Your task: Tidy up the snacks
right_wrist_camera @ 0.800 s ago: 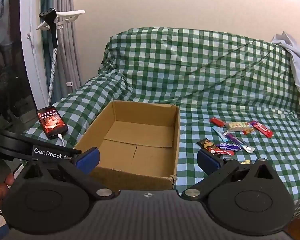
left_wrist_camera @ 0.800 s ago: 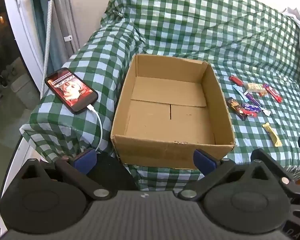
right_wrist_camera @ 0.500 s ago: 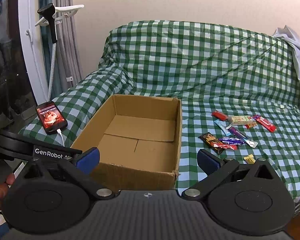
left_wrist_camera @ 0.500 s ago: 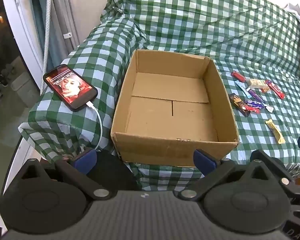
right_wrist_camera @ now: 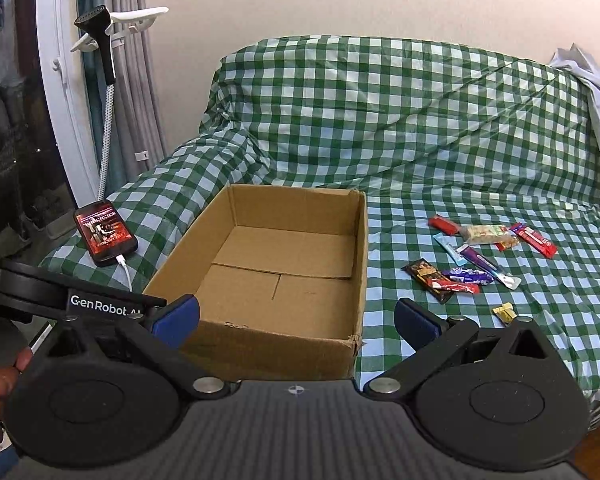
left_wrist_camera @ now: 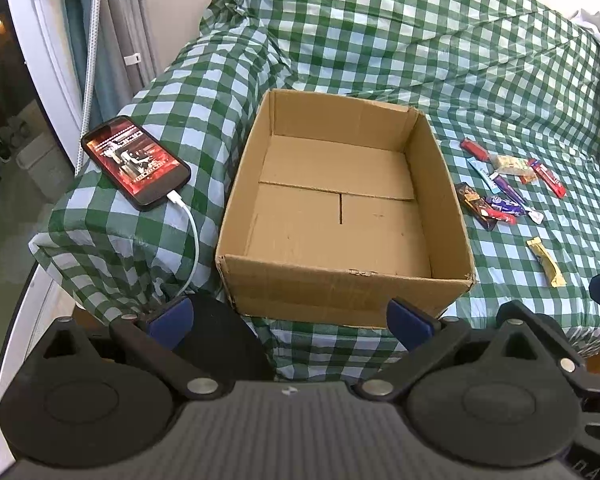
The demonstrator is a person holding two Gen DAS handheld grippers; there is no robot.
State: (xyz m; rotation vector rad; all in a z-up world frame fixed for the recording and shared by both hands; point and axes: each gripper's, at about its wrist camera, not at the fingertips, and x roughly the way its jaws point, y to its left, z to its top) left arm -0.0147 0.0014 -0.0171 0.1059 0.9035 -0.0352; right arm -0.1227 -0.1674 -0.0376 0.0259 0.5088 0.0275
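Note:
An empty open cardboard box (left_wrist_camera: 342, 280) stands on a green checked cover, also in the right wrist view (right_wrist_camera: 276, 332). Several wrapped snack bars (left_wrist_camera: 500, 184) lie in a loose cluster to its right (right_wrist_camera: 476, 256). A yellow bar (left_wrist_camera: 545, 256) lies apart, nearer the front edge (right_wrist_camera: 505, 313). My left gripper (left_wrist_camera: 290, 314) is open and empty, in front of the box's near wall. My right gripper (right_wrist_camera: 296, 318) is open and empty, in front of the box's near right corner.
A lit phone (left_wrist_camera: 135, 161) with a white cable (left_wrist_camera: 192, 240) lies on the covered armrest left of the box (right_wrist_camera: 104, 232). A white door frame and curtain stand at far left (right_wrist_camera: 60, 120). White cloth (right_wrist_camera: 596, 92) lies at the far right.
Both views have moved slightly closer to the box and tilted; the box and snacks sit a little lower in frame. Both grippers stay open. No object has moved.

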